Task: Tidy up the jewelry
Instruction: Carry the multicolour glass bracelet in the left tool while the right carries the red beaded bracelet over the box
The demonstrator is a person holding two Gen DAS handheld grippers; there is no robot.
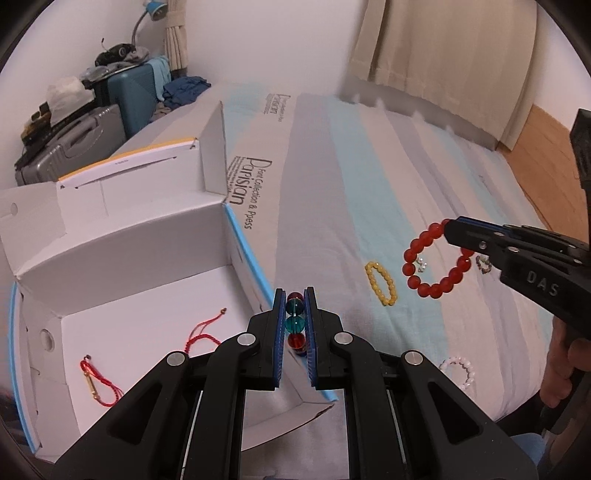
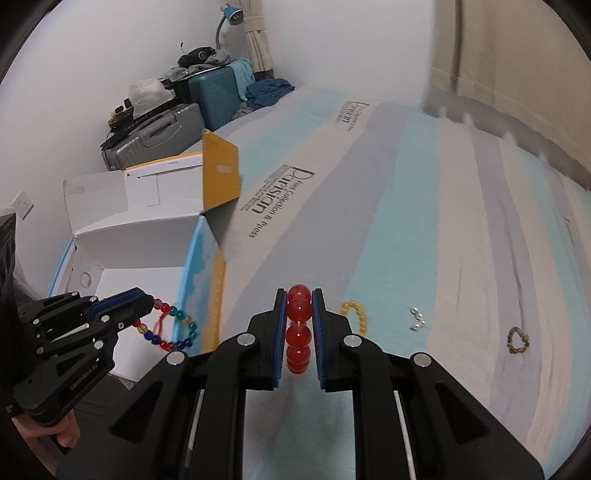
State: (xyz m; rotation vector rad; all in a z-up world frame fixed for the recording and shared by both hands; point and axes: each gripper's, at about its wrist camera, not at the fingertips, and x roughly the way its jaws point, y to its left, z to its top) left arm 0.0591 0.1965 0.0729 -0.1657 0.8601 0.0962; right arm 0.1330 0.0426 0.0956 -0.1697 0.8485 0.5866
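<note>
Between the blue pads of the left gripper (image 1: 295,310), closest to its camera, a multicolour bead bracelet (image 1: 296,320) is clamped: red, teal and dark beads line up in the narrow gap. The right wrist view shows the same bracelet (image 2: 173,328) hanging as a loop from the left gripper (image 2: 149,301), beside the blue edge of the white cardboard box (image 2: 129,229).

The right gripper (image 2: 299,314) is likewise closed on a strand: large red beads of the red bead bracelet (image 2: 298,328) sit stacked between its pads. From the left wrist view the red bead bracelet (image 1: 437,260) dangles as an open ring off the right gripper (image 1: 448,227), clear above the striped bedsheet (image 1: 332,177).

Inside the box (image 1: 125,240), on its white floor, lie two red cord bracelets: one with a gold tube (image 1: 98,382) nearer, one knotted cord (image 1: 203,332) further in.

On the sheet, right of the box: a white bead bracelet (image 1: 460,371) nearest, a yellow bead bracelet (image 1: 381,283) just beyond, then small silver pieces (image 1: 422,265) seen through the red ring, and a small dark-beaded bracelet (image 1: 483,264) partly hidden by the right gripper. The right wrist view gives that one as brownish-green (image 2: 518,340), well apart from the silver pieces (image 2: 417,319).

Further back: printed lettering "Parisian" (image 1: 240,181) on the sheet, suitcases (image 1: 92,122) against the wall, a blue lamp (image 1: 155,9), curtains (image 1: 443,48).
</note>
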